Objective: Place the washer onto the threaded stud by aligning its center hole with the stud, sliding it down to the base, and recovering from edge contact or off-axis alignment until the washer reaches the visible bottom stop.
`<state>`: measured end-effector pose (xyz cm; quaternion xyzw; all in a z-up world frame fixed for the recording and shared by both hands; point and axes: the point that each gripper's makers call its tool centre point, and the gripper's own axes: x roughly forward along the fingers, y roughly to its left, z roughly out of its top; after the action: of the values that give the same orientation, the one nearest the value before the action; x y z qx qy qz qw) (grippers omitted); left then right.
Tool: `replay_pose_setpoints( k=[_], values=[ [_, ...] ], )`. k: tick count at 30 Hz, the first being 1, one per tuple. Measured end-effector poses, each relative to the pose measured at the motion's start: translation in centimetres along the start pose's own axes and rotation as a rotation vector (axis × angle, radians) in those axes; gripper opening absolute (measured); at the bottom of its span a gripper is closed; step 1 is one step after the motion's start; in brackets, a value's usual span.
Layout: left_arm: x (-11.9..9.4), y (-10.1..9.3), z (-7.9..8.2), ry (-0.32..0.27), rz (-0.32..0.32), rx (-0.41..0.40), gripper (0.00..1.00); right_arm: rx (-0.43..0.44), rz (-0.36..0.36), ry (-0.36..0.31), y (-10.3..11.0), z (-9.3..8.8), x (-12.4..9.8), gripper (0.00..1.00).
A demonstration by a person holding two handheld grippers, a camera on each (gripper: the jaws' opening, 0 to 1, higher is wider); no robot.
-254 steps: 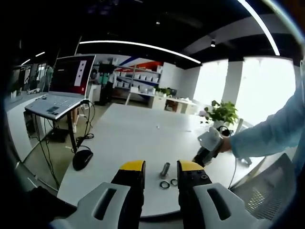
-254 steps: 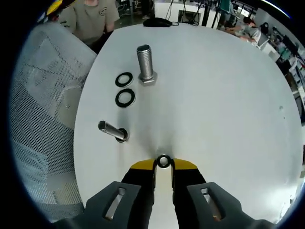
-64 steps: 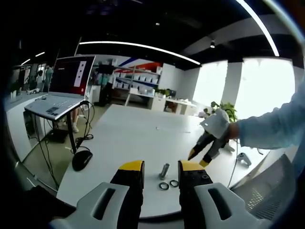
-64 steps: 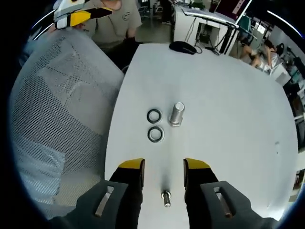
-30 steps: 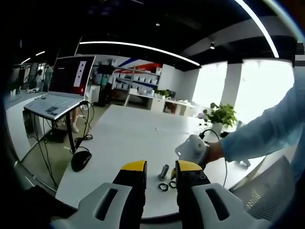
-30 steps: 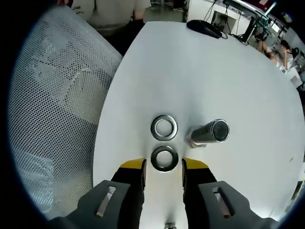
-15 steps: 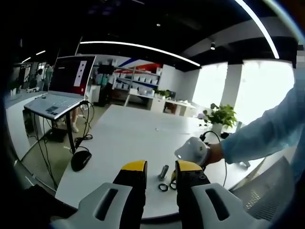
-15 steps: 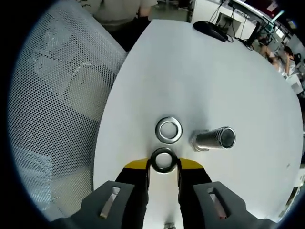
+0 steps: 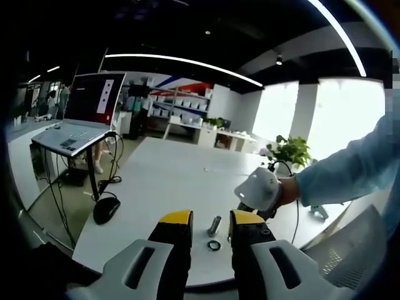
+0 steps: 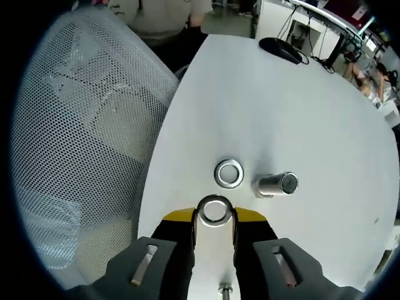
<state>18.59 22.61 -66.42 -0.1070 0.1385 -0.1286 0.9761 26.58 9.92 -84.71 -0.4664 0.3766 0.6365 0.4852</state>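
Observation:
My right gripper (image 10: 214, 216) is shut on a steel washer (image 10: 214, 199), held flat just above the white table (image 10: 300, 112). A second washer (image 10: 219, 173) lies on the table beyond it. To its right, the threaded stud (image 10: 276, 184) stands upright on its hex base, apart from both washers. In the left gripper view, the right gripper (image 9: 258, 190), in a person's hand, hovers right of the stud (image 9: 215, 224), and one washer (image 9: 210, 245) lies in front of the stud. My left gripper (image 9: 210, 226) stays open and holds nothing, near the table's front edge.
A mesh chair (image 10: 81, 144) stands against the table's left edge in the right gripper view. A small bolt (image 10: 223, 289) lies under the right gripper. A black mouse (image 10: 281, 49) sits far off. A laptop (image 9: 78, 128) on a stand and a mouse (image 9: 107, 209) are at the left.
My right gripper closed on the nearer washer and lifted it off the table. One washer is left beside the stud. The left gripper has stayed put.

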Motion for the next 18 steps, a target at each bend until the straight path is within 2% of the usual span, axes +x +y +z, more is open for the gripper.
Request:
replay_pose_setpoints(
  k=[12, 18],
  values=[
    [-0.1, 0.0, 0.0, -0.003, 0.001, -0.001, 0.22, -0.027, 0.009, 0.004, -0.2, 1.0, -1.8, 0.22],
    [-0.1, 0.0, 0.0, -0.006, 0.001, -0.002, 0.22, -0.042, -0.008, 0.012, -1.3, 1.4, -3.0, 0.22]
  ],
)
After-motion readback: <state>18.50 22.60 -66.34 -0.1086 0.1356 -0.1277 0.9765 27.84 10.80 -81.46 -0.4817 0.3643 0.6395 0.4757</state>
